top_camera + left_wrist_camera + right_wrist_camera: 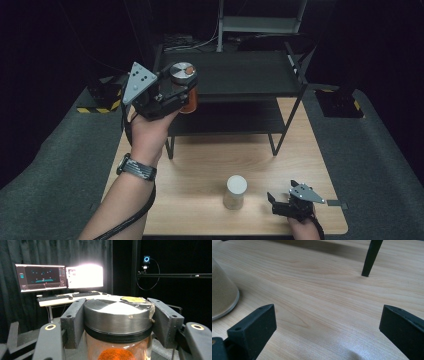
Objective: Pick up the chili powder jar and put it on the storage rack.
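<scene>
table: the pale wooden table [200, 165] carries everything; its near half is left bare, which by my reading gives both hands room to work in front of the rack.
shelf rack: a black two-tier shelf rack [235, 75] stands at the far side of the table; one of its slim legs [371, 258] is planted on the wood ahead of the right gripper. Its top tier is level with the lifted jar, so it looks like the likely place for that jar.
spice jar: the glass jar of orange powder [186, 87], capped with a brushed-metal lid [117, 312], is held upright in the air at the rack's left front corner, just beside the top tier and well above the table. Upright keeps the powder settled and the base ready to set down flat.
second jar: a pale jar with a white lid [235, 192] stands on the table near the front edge, just beside the right gripper, probably waiting its turn.
left gripper: the left gripper [172, 90] has its jaws pressed on opposite sides of the metal lid, closed as far as the lid allows, carrying the jar by its cap.
right gripper: the right gripper [280, 200] rests low at the front right of the table, jaws spread wide with only bare wood between them; it holds and touches nothing.
</scene>
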Demonstrator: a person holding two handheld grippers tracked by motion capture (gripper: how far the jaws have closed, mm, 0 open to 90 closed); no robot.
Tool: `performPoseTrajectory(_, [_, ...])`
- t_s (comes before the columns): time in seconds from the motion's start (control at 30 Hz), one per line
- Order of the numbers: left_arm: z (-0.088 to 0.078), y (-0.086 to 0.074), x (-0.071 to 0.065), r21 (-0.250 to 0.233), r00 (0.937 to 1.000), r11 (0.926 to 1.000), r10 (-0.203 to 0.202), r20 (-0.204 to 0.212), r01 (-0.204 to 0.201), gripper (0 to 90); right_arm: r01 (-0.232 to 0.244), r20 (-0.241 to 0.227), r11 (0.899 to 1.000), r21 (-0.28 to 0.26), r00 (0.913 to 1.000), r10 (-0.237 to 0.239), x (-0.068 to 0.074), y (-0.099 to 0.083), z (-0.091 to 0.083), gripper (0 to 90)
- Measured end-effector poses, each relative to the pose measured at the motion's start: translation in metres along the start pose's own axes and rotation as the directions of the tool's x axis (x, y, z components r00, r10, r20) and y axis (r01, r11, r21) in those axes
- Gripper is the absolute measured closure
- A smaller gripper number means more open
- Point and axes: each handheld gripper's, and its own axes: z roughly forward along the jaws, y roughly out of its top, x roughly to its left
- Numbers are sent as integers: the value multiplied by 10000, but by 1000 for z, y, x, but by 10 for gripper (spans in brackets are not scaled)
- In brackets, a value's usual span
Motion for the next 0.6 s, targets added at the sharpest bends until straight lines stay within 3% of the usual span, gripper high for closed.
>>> performPoseTrajectory(0.27, [19,5,3,-48,9996,9998,167,-212,-168,345,-60,-11,10000,-58,10000,60,-1,-1,0,2])
performPoseTrajectory(0.6, [44,-1,11,-53,9994,10000,-23,-347,21,346,-129,-77,9999,-111,9999,128,-2,-2,-1,2])
